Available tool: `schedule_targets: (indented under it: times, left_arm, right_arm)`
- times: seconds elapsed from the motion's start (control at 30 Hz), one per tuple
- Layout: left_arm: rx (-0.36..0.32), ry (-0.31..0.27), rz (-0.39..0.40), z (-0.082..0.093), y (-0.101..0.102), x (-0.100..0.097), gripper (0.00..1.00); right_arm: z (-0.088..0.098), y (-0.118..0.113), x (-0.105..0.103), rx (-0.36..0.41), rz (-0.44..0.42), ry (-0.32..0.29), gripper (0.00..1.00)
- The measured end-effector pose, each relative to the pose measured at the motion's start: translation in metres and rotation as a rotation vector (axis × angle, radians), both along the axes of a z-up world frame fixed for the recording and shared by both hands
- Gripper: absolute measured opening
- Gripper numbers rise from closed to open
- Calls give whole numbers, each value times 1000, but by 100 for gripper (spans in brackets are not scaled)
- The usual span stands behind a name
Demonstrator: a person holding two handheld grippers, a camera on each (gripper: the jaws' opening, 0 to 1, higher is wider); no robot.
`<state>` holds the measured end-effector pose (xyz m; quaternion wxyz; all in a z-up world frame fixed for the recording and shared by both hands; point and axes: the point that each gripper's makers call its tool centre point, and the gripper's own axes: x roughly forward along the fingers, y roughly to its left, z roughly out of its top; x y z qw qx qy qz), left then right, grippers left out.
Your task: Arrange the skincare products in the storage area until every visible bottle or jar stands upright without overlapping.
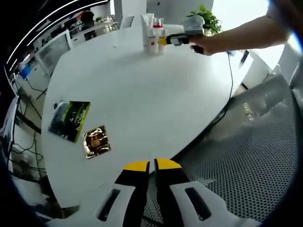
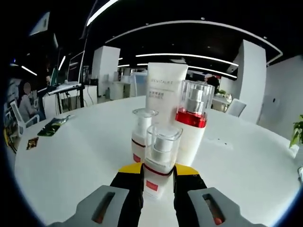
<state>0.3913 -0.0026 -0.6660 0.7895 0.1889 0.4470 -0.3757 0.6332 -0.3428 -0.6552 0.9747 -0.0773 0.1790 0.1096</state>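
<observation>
Four white skincare bottles (image 2: 165,118) stand upright, clustered on the round white table (image 2: 71,156); right gripper (image 2: 158,171) clasps the nearest clear-capped bottle (image 2: 160,158). Left gripper (image 1: 147,165) idle, jaws nearly closed, empty. Arrangement looks nearly finished

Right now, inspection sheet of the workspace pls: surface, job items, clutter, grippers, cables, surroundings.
Surface: white round table, mostly bare.
Job's things: white tube, red-collared bottle, small bottle and front bottle, all upright, clustered close.
Clutter: green packet and gold packet lying flat.
Grippers: right gripper jaws closed on front bottle; left gripper jaws together, empty, at table edge.
Cables: black cable off table's far side.
Surroundings: office, potted plant, mesh chair.
</observation>
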Motion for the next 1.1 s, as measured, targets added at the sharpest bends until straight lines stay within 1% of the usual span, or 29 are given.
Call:
schedule_targets:
  times: [0.13, 0.33, 0.47, 0.53, 0.67, 0.73, 0.77, 0.8, 0.87, 0.93, 1.0, 1.1]
  left_arm:
    - [0, 2, 1, 0, 0, 0, 1]
    - [5, 6, 3, -1, 1, 0, 1]
    - [4, 8, 4, -1, 1, -1, 1]
    - [6, 11, 1, -2, 1, -1, 0]
    - [7, 12, -1, -2, 1, -1, 0]
    - [9, 13, -1, -2, 1, -1, 0]
    - [8, 14, -1, -2, 1, -2, 0]
    - [8, 14, 0, -2, 1, -1, 0]
    - [7, 13, 1, -2, 1, -1, 0]
    - [6, 13, 2, -2, 1, -1, 0]
    - [9, 12, 1, -2, 2, -1, 0]
    - [5, 11, 1, -2, 1, -1, 0]
  right_arm:
    - [0, -1, 2, -5, -9, -2, 17]
    - [-1, -3, 3, -46, -19, 8, 17]
    - [-2, -8, 5, -58, -47, 16, 17]
    - [-3, -10, 5, -46, -78, 26, 17]
    - [-6, -11, 5, -69, -96, 47, 17]
    - [-8, -12, 4, -65, -108, 61, 17]
    - [-13, -12, 3, -56, -116, 85, 17]
    - [-20, -13, -1, -53, -123, 130, 16]
    - [-21, -13, -1, -65, -121, 125, 16]
    - [-21, -13, -1, -47, -125, 122, 17]
    - [-21, -13, -2, -45, -130, 127, 20]
    - [-21, -15, -2, -36, -137, 131, 20]
